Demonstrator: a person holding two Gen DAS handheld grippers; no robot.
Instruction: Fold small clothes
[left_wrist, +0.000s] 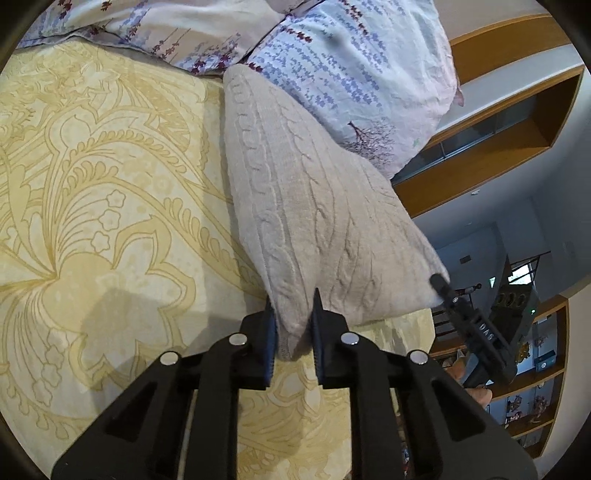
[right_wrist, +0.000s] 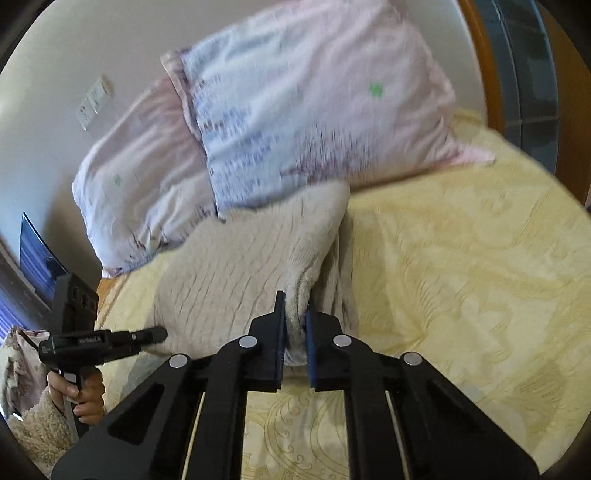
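On a yellow floral-patterned bedsheet (left_wrist: 92, 206), the beige cable-knit garment (left_wrist: 295, 206) is lifted taut near floral pillows (left_wrist: 351, 66), its corners pinched by the left gripper (left_wrist: 291, 325) and right gripper (right_wrist: 295, 325), while only the right wrist view shows the person's bare hand (right_wrist: 79, 395) gripping the left handle

Right gripper (right_wrist: 295, 321) clamps a bunched edge of the cream cable-knit garment (right_wrist: 236, 280) raised over the yellow patterned bedsheet (right_wrist: 461, 266), floral pillows (right_wrist: 295, 110) behind, left gripper (right_wrist: 157, 335) gripping its far corner
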